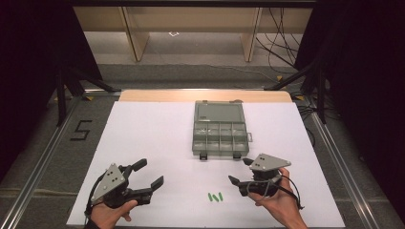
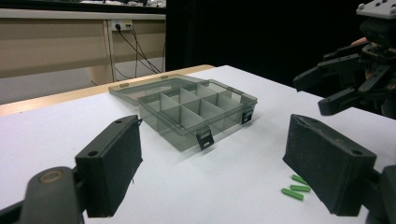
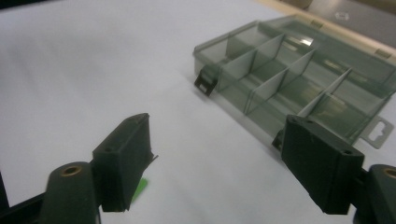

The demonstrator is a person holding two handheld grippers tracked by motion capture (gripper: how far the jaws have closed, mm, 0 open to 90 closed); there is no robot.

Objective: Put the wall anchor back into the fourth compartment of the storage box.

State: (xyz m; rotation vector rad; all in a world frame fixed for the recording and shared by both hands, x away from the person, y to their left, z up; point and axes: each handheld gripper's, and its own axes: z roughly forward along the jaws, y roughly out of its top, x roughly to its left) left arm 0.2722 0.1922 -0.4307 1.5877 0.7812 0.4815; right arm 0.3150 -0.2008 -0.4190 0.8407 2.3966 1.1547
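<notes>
green sticks (image 1: 215, 196) on table between claws | left claw (image 1: 149, 174) agape | right claw (image 1: 239, 171) agape

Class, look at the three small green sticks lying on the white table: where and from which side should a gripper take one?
Take one small green stick across its narrow middle, coming straight down from above. The sticks lie flat and close together, so low jaws would probably nudge the neighbours. The right gripper, jaws open, looks nearest.
</notes>
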